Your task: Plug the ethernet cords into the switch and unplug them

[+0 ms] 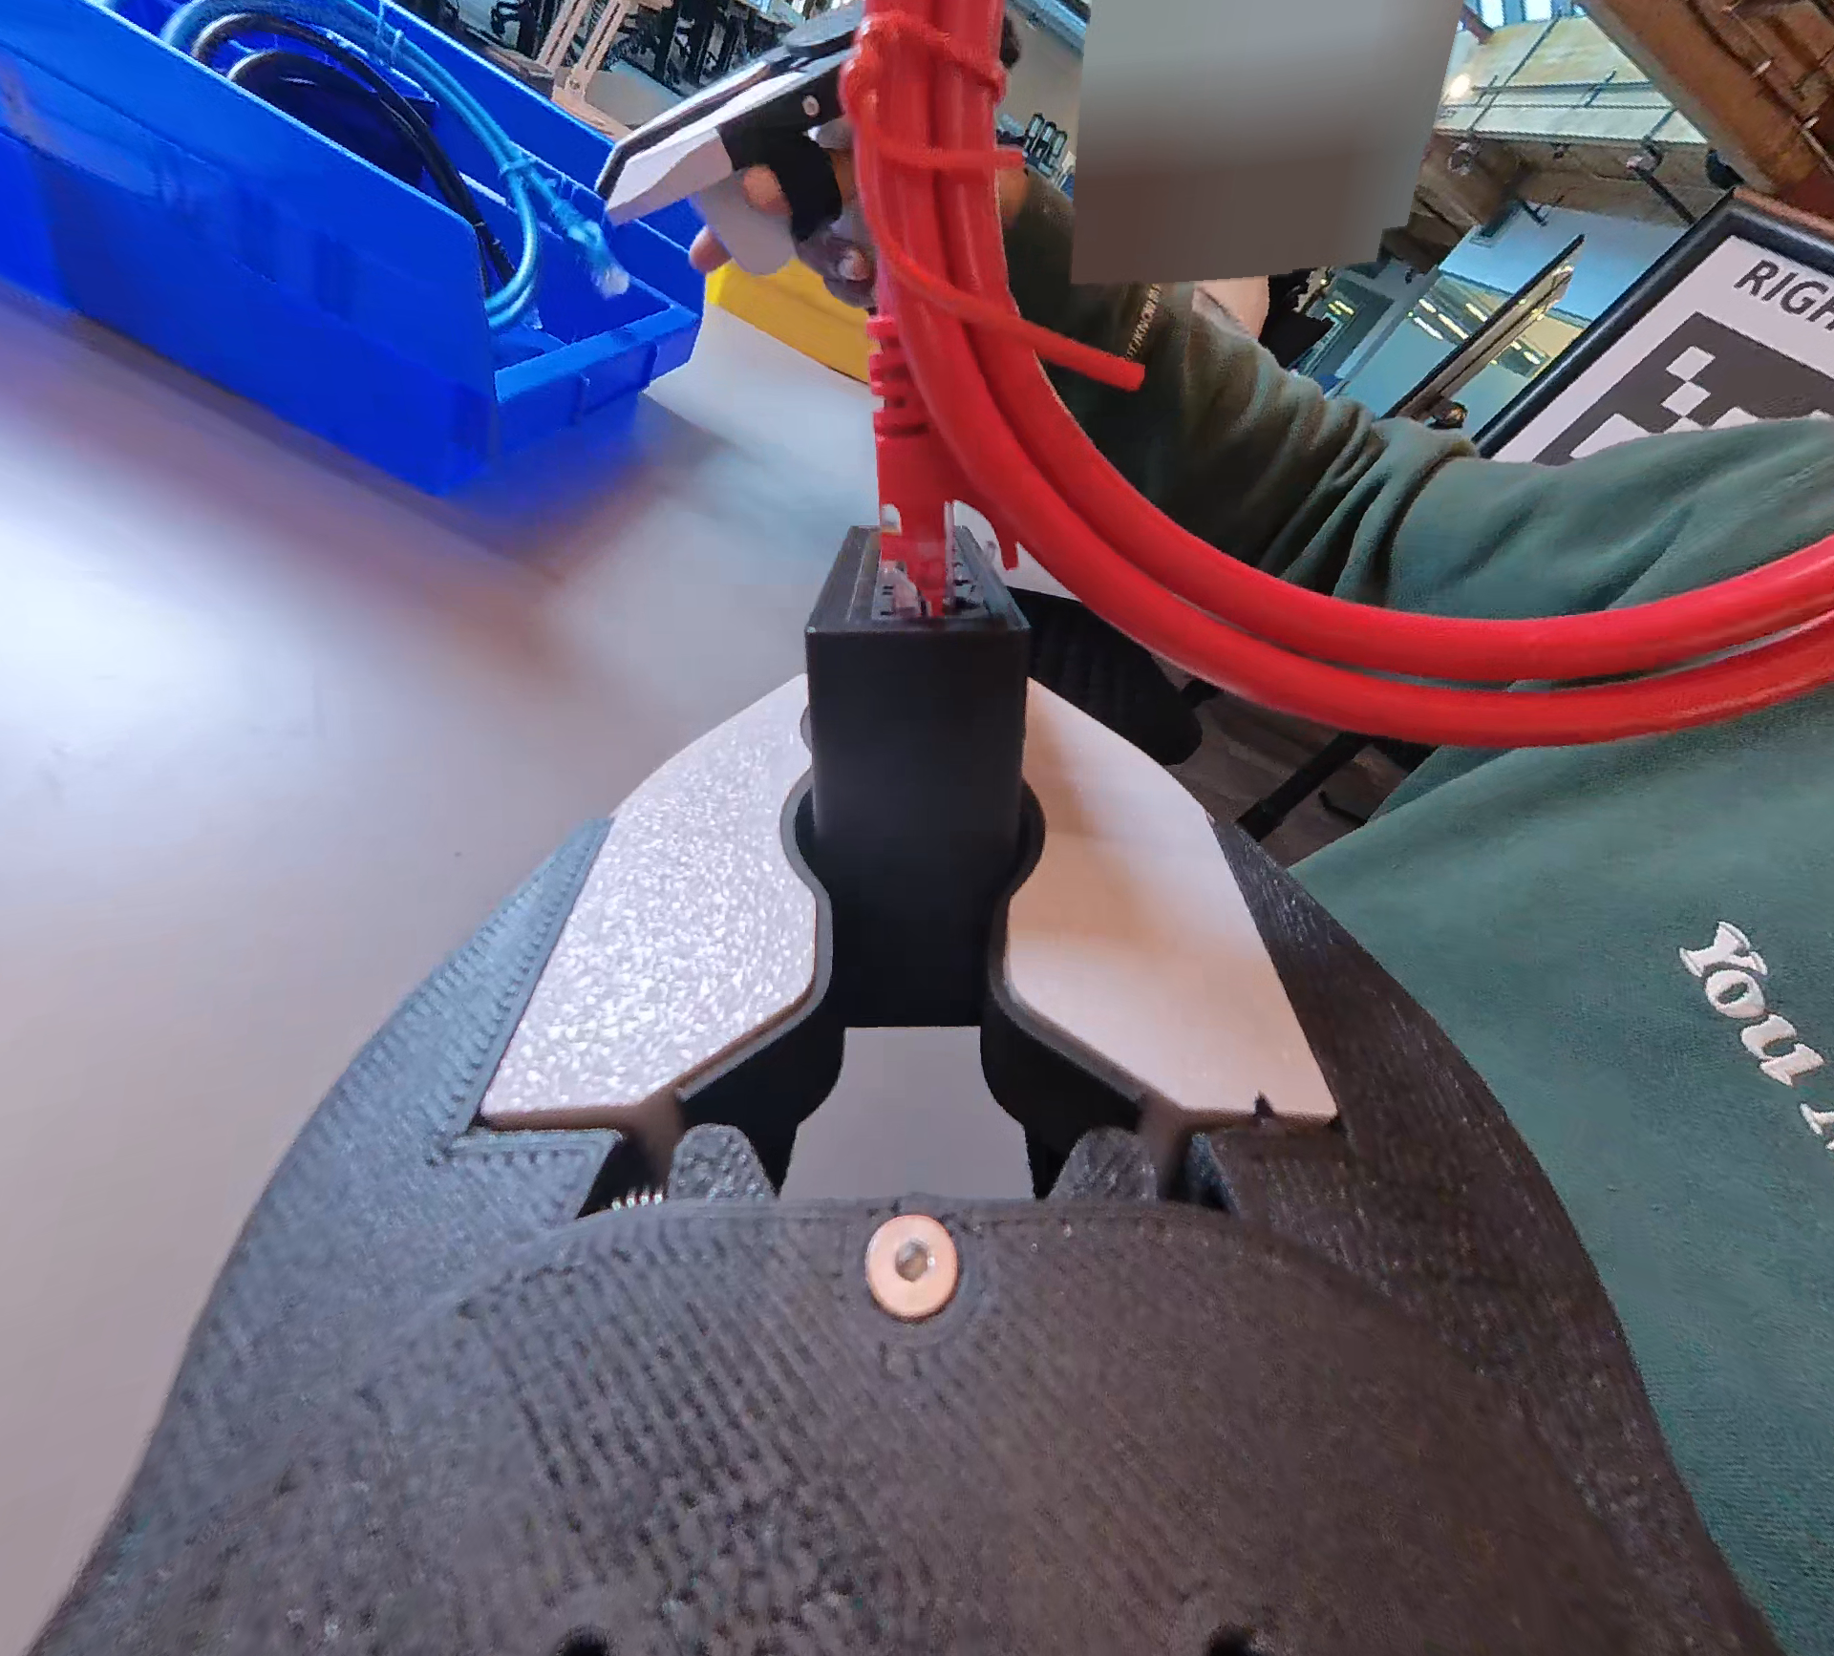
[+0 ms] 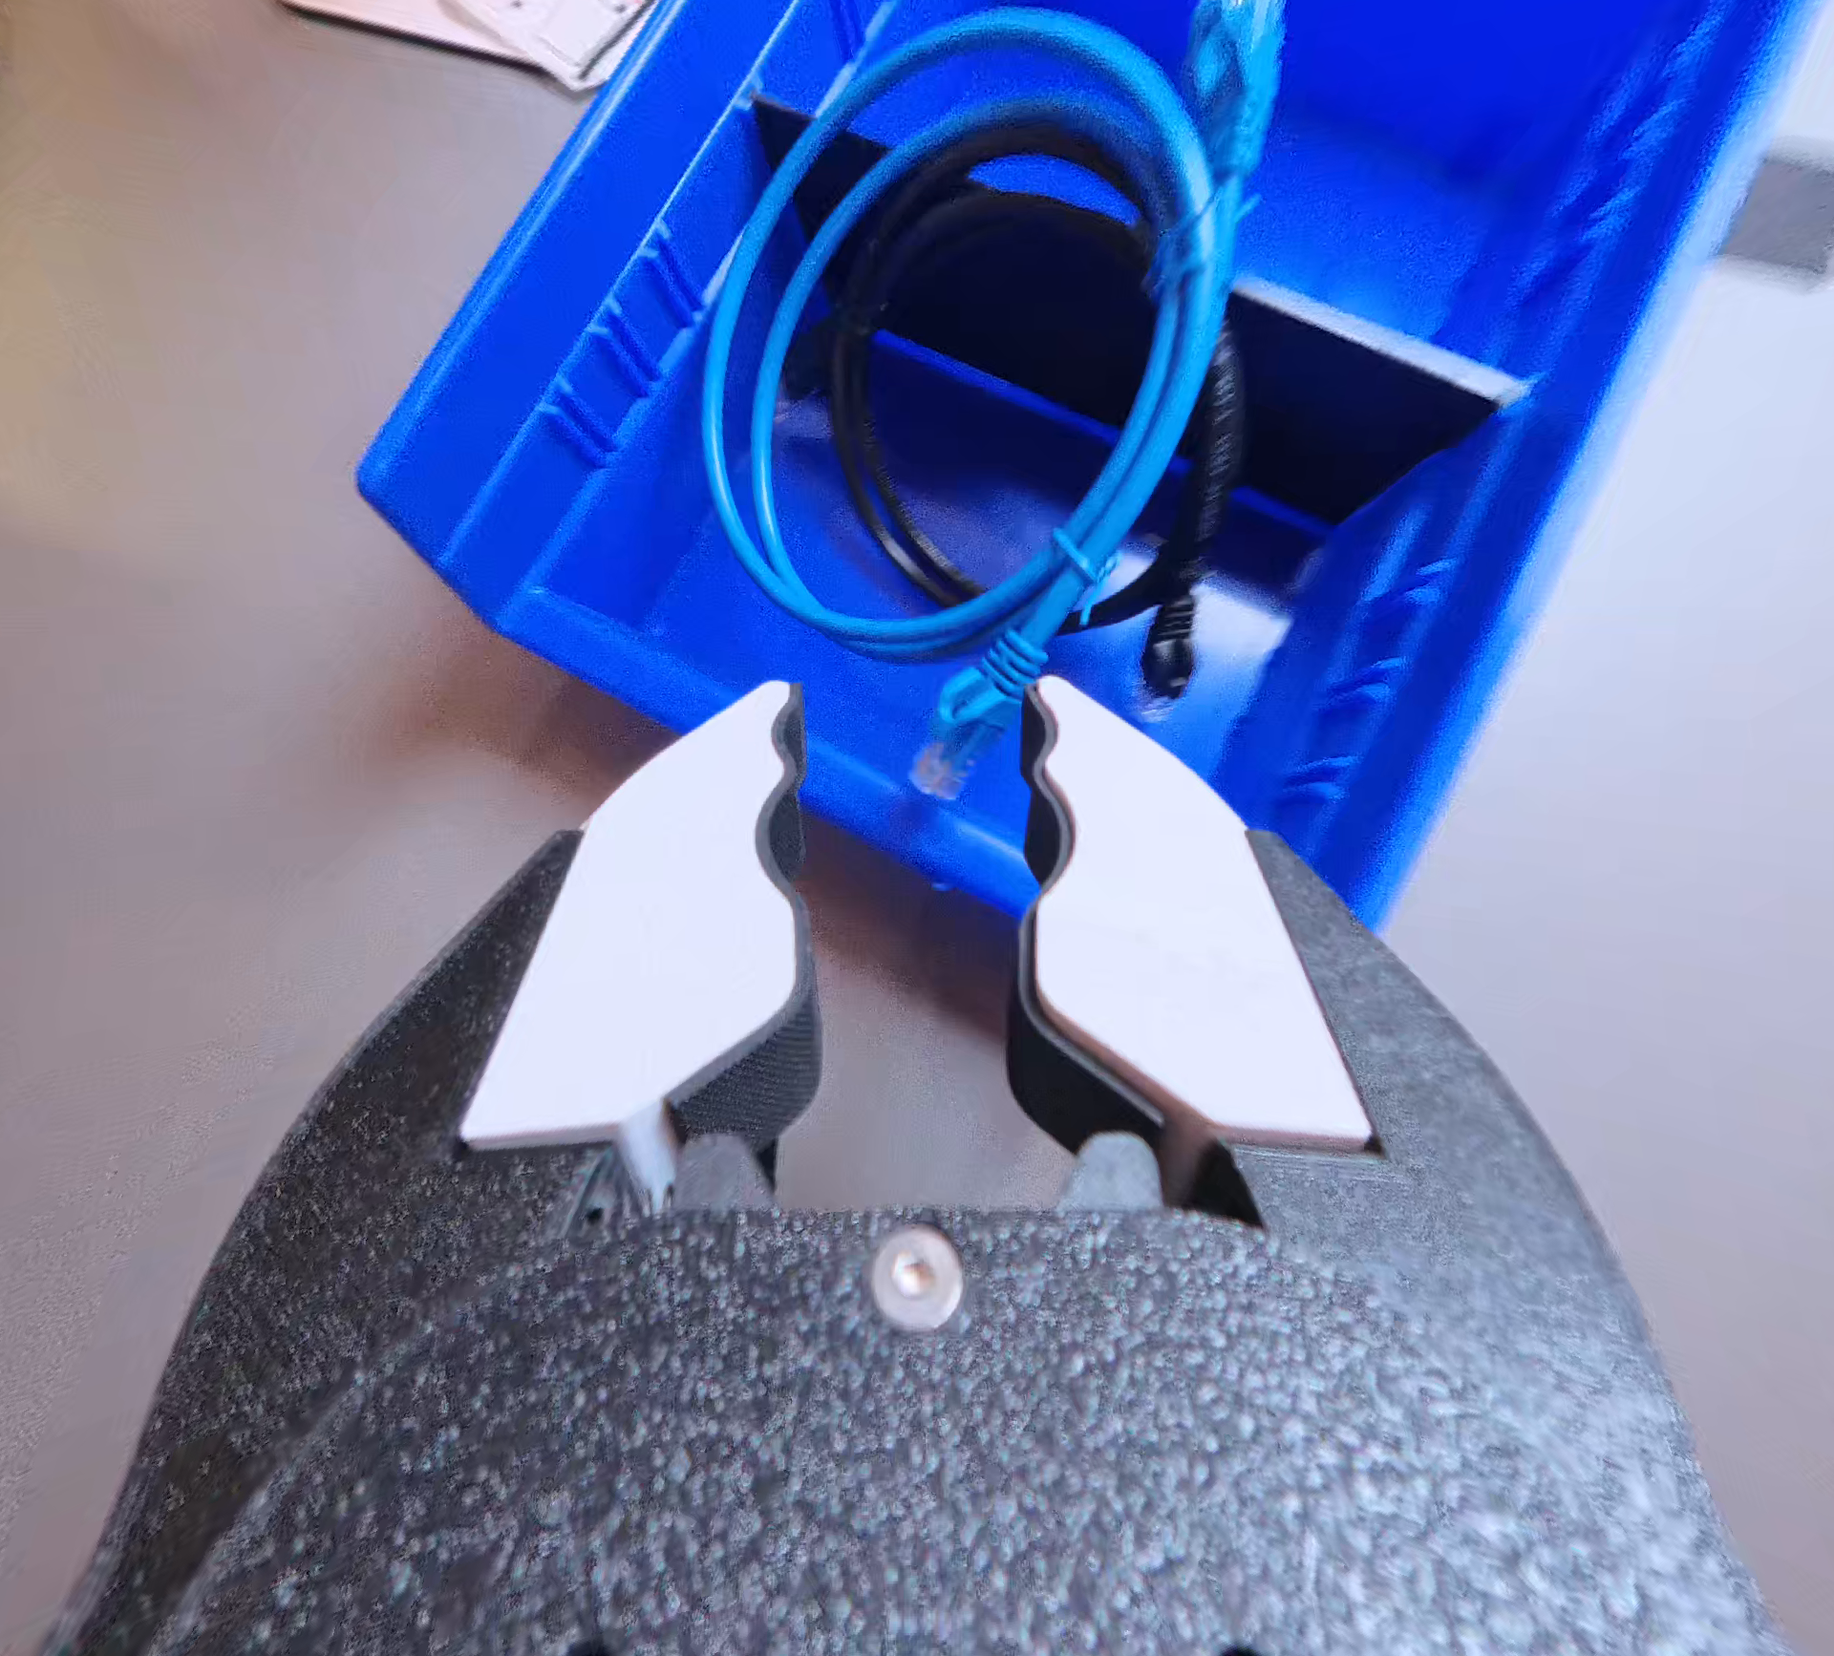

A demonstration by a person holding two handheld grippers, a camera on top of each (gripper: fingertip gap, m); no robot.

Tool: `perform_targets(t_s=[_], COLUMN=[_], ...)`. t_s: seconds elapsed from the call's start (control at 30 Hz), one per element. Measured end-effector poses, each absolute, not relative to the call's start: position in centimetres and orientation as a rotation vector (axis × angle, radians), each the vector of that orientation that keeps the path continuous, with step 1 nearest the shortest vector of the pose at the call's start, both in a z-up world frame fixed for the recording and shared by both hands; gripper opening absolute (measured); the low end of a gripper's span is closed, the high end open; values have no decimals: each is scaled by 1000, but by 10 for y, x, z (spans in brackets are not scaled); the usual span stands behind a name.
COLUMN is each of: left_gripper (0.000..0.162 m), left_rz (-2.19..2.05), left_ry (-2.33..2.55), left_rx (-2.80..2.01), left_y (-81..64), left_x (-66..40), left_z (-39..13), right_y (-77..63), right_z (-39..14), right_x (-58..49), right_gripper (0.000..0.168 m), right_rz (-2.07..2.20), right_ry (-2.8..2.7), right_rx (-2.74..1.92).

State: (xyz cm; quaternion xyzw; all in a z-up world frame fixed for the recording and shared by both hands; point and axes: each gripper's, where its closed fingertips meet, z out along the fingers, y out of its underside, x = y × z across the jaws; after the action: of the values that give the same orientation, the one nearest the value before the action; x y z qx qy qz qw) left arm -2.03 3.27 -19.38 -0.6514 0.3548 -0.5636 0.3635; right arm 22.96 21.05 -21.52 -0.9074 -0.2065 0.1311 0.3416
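Clamping the small black rectangular switch (image 1: 918, 775) upright above the grey table (image 1: 298, 715), the left tool (image 1: 918, 825) is pinched on it, a bundled red ethernet cord (image 1: 1191, 576) plugged into its top; the right tool (image 2: 913, 775) is spread near a coiled blue ethernet cord (image 2: 992, 378) in the blue plastic bin (image 2: 595, 318). The switch could be twisted loose by the cord's weight. Port seating is hidden; a black cord (image 2: 1181, 616) is blurred
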Motion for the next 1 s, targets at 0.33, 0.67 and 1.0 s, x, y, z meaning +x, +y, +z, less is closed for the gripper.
perform_targets(t_s=[0.33,0.67,1.0], left_gripper=[30,30,30], left_rz=[-1607,-1655,-1623], left_ry=[866,950,1000], left_rx=[-1741,-1800,-1870], left_y=[31,13,8], left_x=[-16,-1,4], left_z=[-205,-221,-236], right_y=[89,42,39], right_z=[-151,-182,-191], right_x=[47,-46,-47], right_gripper=[40,21,17], right_rz=[933,1390,1565], right_ry=[-1190,-1345,-1283], right_rx=[-1832,-1779,-1770])
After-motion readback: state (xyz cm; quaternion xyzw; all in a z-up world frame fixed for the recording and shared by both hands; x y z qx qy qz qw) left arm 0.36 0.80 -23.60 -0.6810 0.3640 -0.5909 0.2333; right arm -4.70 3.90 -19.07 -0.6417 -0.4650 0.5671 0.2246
